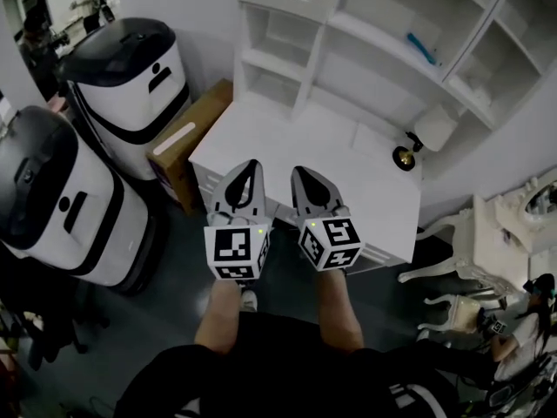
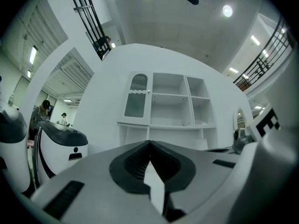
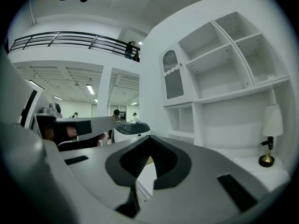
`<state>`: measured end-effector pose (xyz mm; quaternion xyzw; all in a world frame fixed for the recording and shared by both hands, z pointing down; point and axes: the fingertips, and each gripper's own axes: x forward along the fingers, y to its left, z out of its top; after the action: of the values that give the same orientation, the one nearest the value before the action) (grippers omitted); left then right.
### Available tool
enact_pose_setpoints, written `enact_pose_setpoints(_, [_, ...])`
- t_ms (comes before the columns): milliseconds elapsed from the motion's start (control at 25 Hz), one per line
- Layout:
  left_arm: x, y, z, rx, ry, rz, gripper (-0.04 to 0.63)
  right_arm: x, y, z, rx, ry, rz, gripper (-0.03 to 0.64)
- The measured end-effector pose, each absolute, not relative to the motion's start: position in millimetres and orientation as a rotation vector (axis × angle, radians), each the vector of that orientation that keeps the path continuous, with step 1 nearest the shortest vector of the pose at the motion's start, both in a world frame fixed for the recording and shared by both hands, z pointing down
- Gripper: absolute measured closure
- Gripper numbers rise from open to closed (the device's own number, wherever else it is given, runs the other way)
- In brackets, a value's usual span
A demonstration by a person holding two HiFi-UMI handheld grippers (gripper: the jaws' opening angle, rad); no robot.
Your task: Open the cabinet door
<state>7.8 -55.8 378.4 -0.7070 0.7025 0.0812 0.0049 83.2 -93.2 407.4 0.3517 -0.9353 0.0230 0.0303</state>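
The white cabinet door (image 2: 137, 97) with an arched window sits closed at the upper left of the white shelf unit (image 2: 170, 107); it also shows in the right gripper view (image 3: 173, 76). Both grippers are held side by side over the front edge of the white desk (image 1: 287, 138), pointing at the unit and well short of the door. My left gripper (image 1: 252, 165) (image 2: 149, 143) is shut with nothing between its jaws. My right gripper (image 1: 298, 172) (image 3: 150, 138) is likewise shut and empty.
Two white-and-black machines (image 1: 130, 77) (image 1: 61, 198) stand at the left, with a cardboard box (image 1: 187, 142) against the desk's side. A small lamp (image 1: 418, 142) stands on the desk's right. A white chair (image 1: 461, 251) is at the right. A blue object (image 1: 422, 49) lies on a shelf.
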Motion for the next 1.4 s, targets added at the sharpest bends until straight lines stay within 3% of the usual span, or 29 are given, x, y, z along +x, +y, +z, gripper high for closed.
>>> enact_pose_setpoints(800, [-12, -95, 349, -2.236, 2.079, 0.323, 0.586, 63, -133, 388, 1.213, -2.929, 0.019, 0.599])
enact_pose_setpoints(1400, [-41, -209, 286, -2.248, 1.852, 0.310, 0.586, 38, -253, 323, 1.360, -2.990, -0.128, 0.600])
